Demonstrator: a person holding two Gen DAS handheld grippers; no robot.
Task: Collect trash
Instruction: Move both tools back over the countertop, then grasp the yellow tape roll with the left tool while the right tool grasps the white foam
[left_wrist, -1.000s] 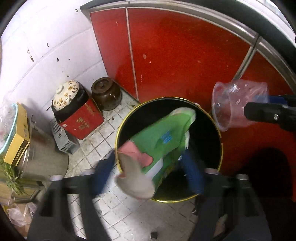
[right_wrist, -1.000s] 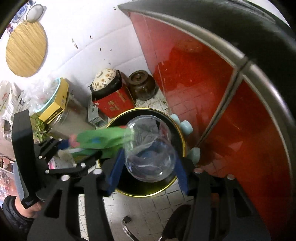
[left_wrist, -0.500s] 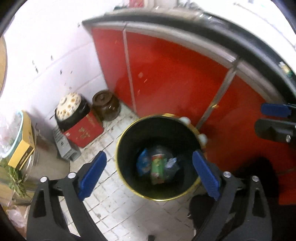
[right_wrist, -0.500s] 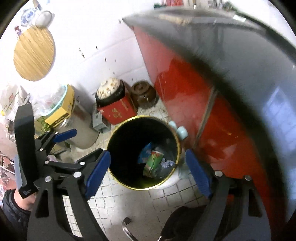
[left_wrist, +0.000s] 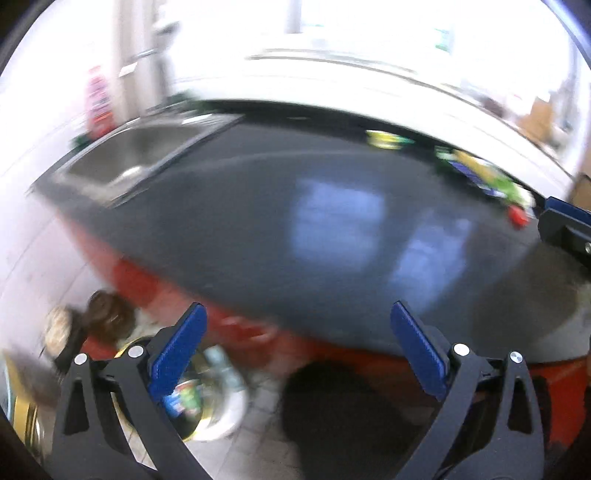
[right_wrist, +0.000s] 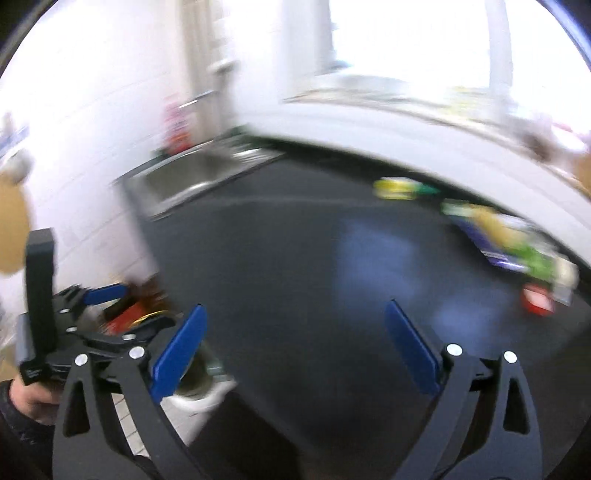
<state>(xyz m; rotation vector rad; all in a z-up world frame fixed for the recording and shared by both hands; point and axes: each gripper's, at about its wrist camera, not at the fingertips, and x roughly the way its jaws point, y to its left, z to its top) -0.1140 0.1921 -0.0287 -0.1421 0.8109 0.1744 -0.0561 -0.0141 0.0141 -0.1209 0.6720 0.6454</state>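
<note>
- Between pickups: left gripper (left_wrist: 297, 345) and right gripper (right_wrist: 293, 345) both spread wide, holding nothing
- Remaining trash on dark countertop (right_wrist: 288, 236), right side of frame: yellow-green wrapper (right_wrist: 397, 187), purple-green packet (right_wrist: 506, 243), red piece (right_wrist: 537, 295); count of three, blur permitting
- One bin (left_wrist: 199, 402), lower left, already holding litter
- Next, judged: reach right, close on one piece

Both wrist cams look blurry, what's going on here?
A person is collecting trash with two handheld grippers. Both the left gripper and the right gripper are open and empty, swinging up over the dark countertop. The bin on the floor already holds wrappers. More trash sits at the counter's far right: a yellow-green item, a colourful packet and something small and red.
</note>
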